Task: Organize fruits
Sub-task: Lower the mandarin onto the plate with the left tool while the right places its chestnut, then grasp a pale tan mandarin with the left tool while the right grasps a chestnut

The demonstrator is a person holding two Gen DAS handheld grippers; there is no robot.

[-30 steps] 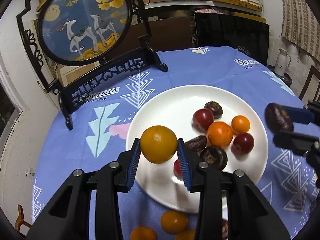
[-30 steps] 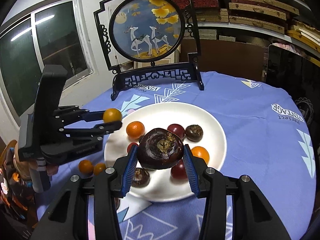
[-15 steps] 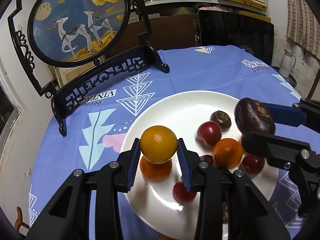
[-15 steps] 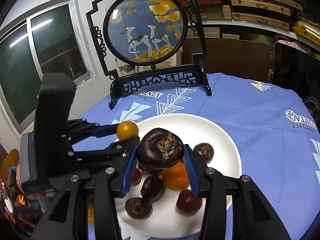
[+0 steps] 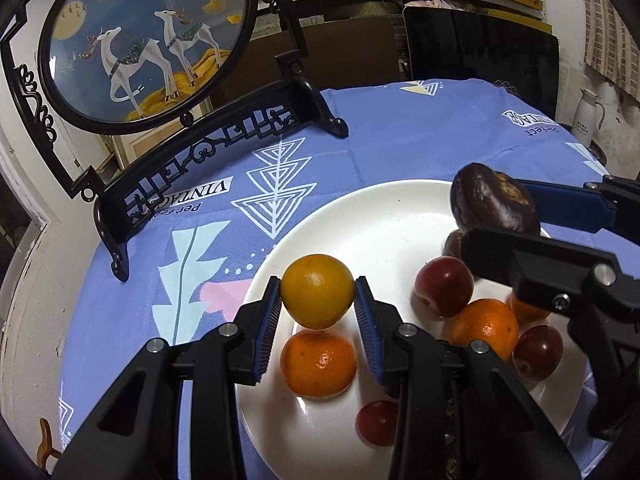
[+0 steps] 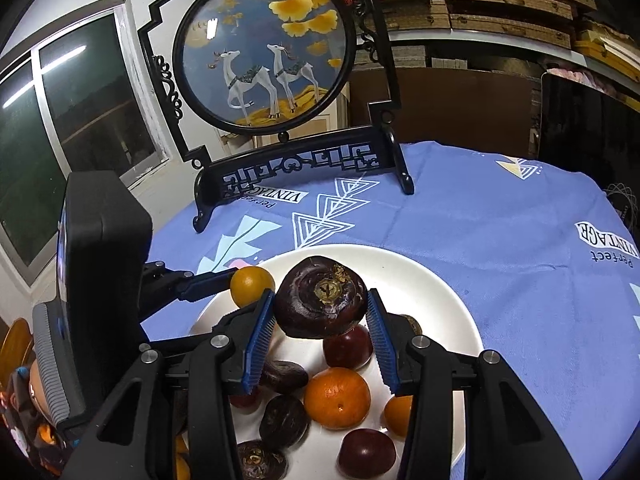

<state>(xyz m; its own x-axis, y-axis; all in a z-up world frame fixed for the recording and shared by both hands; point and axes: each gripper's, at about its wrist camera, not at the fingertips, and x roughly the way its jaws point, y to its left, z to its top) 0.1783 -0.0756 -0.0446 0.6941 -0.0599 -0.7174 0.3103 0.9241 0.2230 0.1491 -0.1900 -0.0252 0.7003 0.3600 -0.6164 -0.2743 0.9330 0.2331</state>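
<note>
My left gripper [image 5: 317,294] is shut on a yellow-orange fruit [image 5: 317,290] and holds it above the left part of the white plate [image 5: 360,216]. My right gripper [image 6: 321,312] is shut on a dark purple-brown fruit [image 6: 320,303] above the same plate [image 6: 432,292]. That fruit also shows in the left wrist view [image 5: 494,204]. On the plate lie oranges [image 5: 319,362], red plums [image 5: 443,291] and dark fruits [image 6: 285,422]. The left gripper with its fruit shows in the right wrist view [image 6: 251,285].
A black stand with a round deer picture [image 5: 148,36] stands on the blue patterned cloth [image 5: 400,140] behind the plate. A dark chair back [image 5: 480,52] is beyond the table. A white jug [image 5: 587,114] stands far right.
Both grippers have moved forward over the plate, each still holding its fruit. The right gripper has come closer to the left one.
</note>
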